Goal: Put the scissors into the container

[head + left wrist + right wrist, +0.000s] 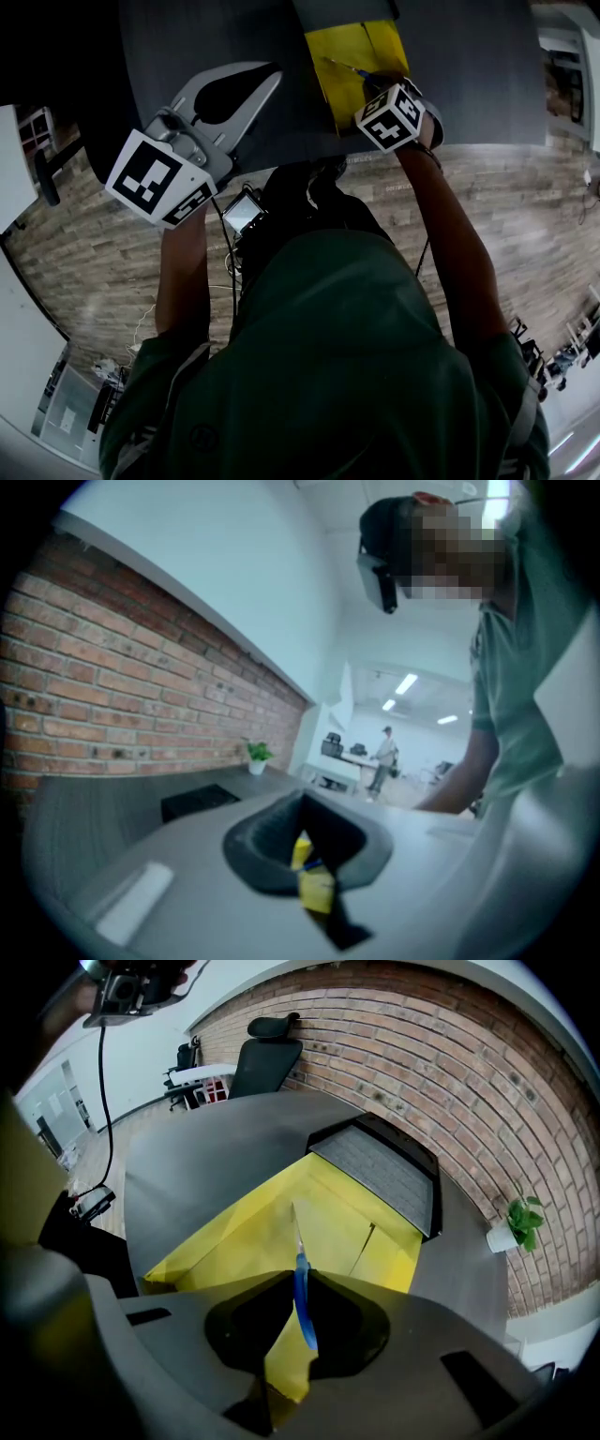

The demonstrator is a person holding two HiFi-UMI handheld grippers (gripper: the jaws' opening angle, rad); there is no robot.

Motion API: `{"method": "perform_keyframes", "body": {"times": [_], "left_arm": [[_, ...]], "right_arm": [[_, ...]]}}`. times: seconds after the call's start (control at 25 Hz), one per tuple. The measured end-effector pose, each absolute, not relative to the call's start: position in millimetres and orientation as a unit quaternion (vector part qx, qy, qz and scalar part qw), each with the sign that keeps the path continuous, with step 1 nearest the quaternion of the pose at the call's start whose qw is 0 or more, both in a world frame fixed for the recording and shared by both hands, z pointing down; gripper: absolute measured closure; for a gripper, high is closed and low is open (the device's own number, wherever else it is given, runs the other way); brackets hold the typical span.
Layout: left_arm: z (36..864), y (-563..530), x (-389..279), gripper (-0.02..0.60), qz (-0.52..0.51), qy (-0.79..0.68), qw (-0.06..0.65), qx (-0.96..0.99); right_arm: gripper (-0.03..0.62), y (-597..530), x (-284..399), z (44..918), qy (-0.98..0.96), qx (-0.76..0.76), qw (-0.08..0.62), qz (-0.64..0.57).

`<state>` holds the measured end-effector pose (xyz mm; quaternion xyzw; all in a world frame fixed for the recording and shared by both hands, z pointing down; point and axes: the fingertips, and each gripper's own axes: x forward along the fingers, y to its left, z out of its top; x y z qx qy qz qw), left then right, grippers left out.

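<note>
While above yellow container (239,1232), right gripper (298,1277) jaws tight on scissors (302,1305); left gripper (302,803) jaws seemingly together.

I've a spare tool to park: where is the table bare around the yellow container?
Bare table spreads between the yellow container and the chair, and between it and the plant. Crowded: the dark panel at its far end, scissors over it.

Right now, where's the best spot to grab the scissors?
Take the scissors by the blue handle, from above, as the right gripper does: it is thin and flat between the jaws, and the pointed blades point away, toward the yellow container.
</note>
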<state>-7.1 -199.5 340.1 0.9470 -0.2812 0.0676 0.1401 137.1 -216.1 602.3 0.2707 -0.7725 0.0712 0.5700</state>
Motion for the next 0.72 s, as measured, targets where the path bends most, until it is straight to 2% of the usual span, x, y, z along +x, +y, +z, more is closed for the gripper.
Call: {"method": "perform_keyframes", "body": {"times": [0.16, 0.4, 0.72], "left_arm": [[335.7, -199.9, -6.5, 0.578, 0.068, -0.281, 0.134, 0.948], [322.8, -200.9, -8.2, 0.578, 0.070, -0.279, 0.122, 0.950], [298.4, -195.8, 0.8, 0.578, 0.074, -0.272, 0.096, 0.955]], "right_arm": [[0.554, -206.2, 130.7, 605.1, -0.783, 0.252, 0.561, 0.095], [0.480, -191.7, 116.2, 598.6, -0.798, 0.210, 0.548, 0.137], [0.493, -194.6, 110.4, 541.0, -0.836, 0.234, 0.474, 0.146]]}}
